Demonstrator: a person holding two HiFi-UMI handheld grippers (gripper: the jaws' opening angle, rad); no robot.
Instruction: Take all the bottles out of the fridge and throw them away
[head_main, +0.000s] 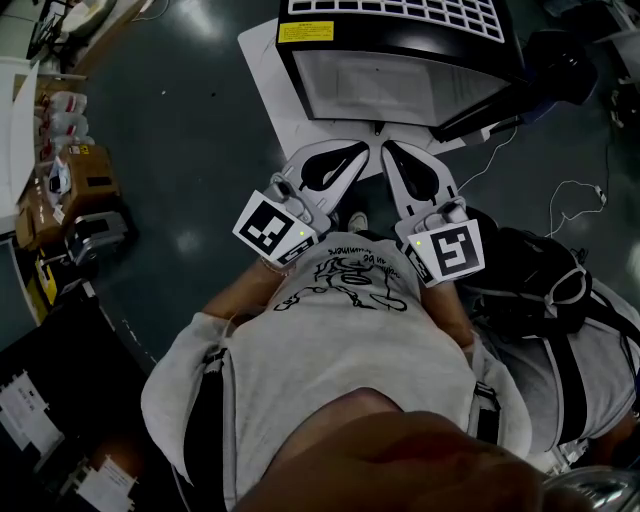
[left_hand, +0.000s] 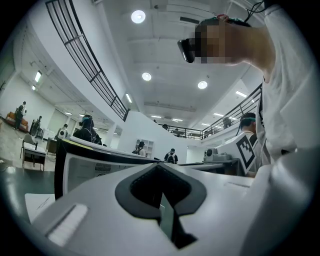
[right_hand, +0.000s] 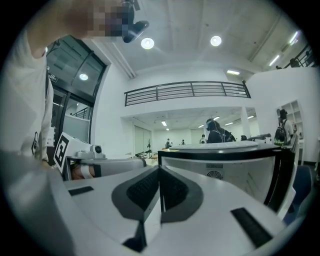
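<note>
Head view: the fridge (head_main: 400, 60), black-cased with a pale front panel, stands on the dark floor directly ahead of the person. Its contents cannot be made out. The left gripper (head_main: 356, 150) and right gripper (head_main: 390, 150) are held side by side just short of the fridge front, tips near each other.

Left gripper view: the jaws are drawn together with nothing between them. The fridge (left_hand: 80, 167) lies ahead, to the left.

Right gripper view: the jaws are pressed together, empty. The fridge (right_hand: 225, 170) lies ahead, to the right.
</note>
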